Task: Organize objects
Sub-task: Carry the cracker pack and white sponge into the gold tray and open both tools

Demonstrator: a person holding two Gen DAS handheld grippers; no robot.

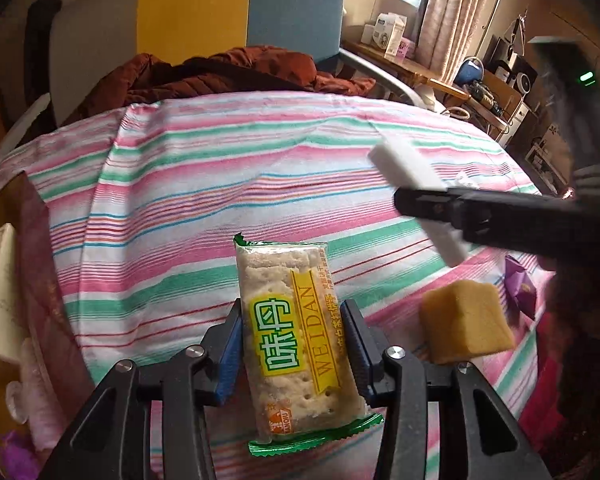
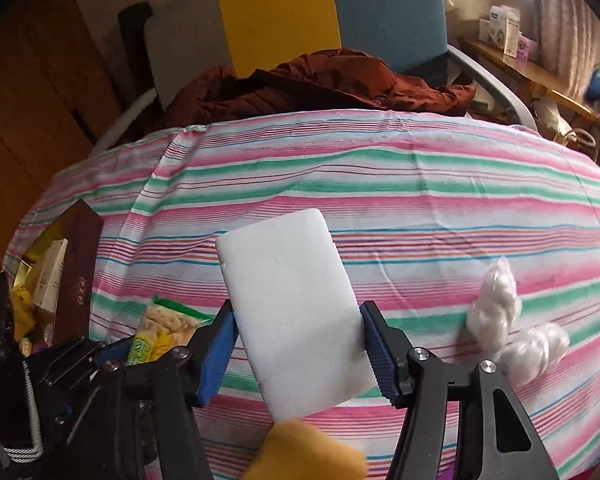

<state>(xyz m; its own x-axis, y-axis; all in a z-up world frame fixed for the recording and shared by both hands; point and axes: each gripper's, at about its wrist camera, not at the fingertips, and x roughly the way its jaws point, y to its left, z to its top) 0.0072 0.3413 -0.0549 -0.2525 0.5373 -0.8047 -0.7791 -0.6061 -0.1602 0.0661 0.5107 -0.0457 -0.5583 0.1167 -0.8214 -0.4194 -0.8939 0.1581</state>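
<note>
You are mid-carry on both sides: each claw has its item lifted off the striped cloth on the table (image 1: 228, 168), and neither is put away yet. Your left claw (image 1: 292, 344) is clenched on the cracker packet (image 1: 288, 336), which stands lengthwise between the blue pads at the lower centre of the left wrist view. Your right claw (image 2: 296, 344) grips the white foam block (image 2: 292, 312) by its long edges, at the centre of the right wrist view; from the left camera the same block shows at the right edge, tilted, held above the cloth. Both claws point steeply down at the table. A yellow sponge cube (image 1: 466, 324) sits lower right in the left view, and white cotton tufts (image 2: 496, 304) lie right of the block. Next, I judge, you need to bring each item over the open dark box (image 2: 76, 268) at the left edge and lower it in before letting go.
</note>
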